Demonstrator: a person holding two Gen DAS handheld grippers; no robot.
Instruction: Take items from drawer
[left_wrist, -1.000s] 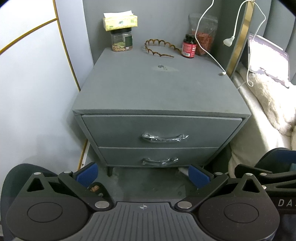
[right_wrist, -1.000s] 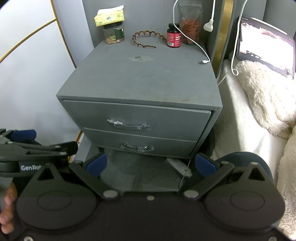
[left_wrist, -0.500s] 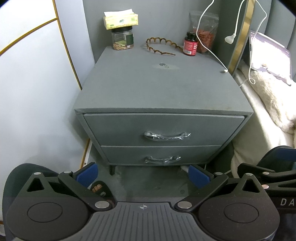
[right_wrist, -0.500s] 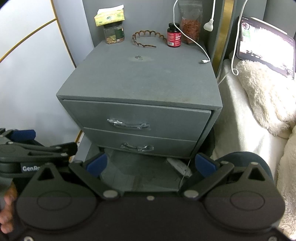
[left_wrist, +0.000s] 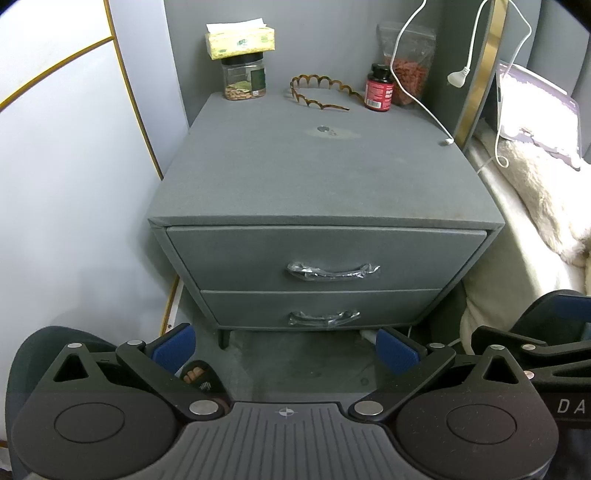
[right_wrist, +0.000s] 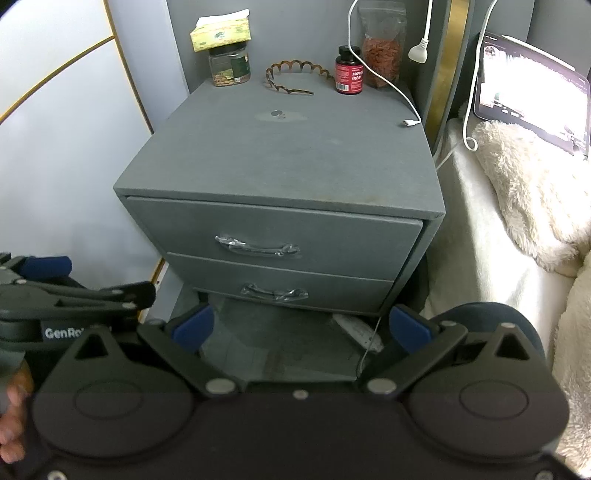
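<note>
Before a grey nightstand (left_wrist: 325, 177), both drawers (left_wrist: 325, 254) are seen shut; left gripper (left_wrist: 284, 349) and right gripper (right_wrist: 301, 326) are held wide, empty.

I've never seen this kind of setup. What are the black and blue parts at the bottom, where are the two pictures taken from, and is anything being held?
A person carries a hand-held gripper in each hand, each with a camera looking along its fingers. One picture comes from the left hand-held gripper, the other from the right hand-held gripper. Both are open and hold nothing. Ahead stands a grey nightstand with both drawers shut: top drawer, bottom drawer. On it lie a headband, a red bottle, a jar with a tissue box on top, and a snack pouch.
</note>
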